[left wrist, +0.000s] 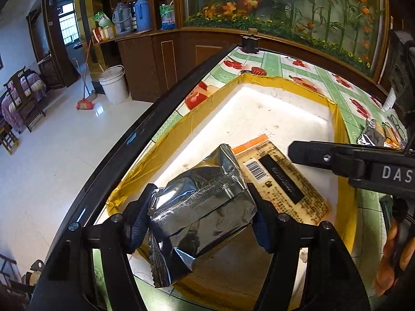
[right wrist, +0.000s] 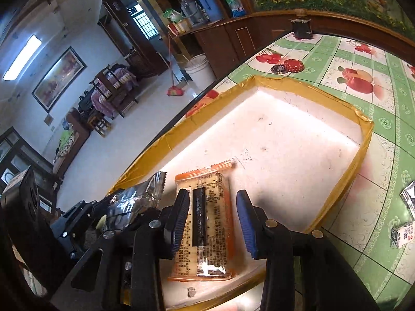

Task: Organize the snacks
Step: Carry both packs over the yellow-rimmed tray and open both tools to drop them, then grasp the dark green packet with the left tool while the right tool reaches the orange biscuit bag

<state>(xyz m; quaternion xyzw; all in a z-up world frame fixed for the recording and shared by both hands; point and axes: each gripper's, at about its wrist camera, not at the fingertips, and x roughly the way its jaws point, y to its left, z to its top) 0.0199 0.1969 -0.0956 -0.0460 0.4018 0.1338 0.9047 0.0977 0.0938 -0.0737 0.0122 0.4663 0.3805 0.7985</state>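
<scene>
A white tray with a gold-taped rim [left wrist: 339, 119] [right wrist: 363, 134] lies on the fruit-print tablecloth. An orange snack packet [left wrist: 290, 184] [right wrist: 207, 223] lies flat on the tray floor near its front corner. My left gripper [left wrist: 201, 223] is shut on a silver foil packet [left wrist: 205, 199] [right wrist: 135, 202], held tilted just above the tray beside the orange packet. My right gripper [right wrist: 212, 223] hovers over the orange packet with a finger on each side of it; its pads stand apart from the packet, so it is open. In the left wrist view its finger [left wrist: 311, 153] reaches in from the right.
More snack packets lie on the tablecloth right of the tray [right wrist: 408, 199] [right wrist: 403, 233] [left wrist: 373, 136]. A red dotted tin [right wrist: 293, 65] and a black stand [right wrist: 301, 28] sit beyond the tray. The table's dark edge [left wrist: 145, 129] runs along the left, with floor below.
</scene>
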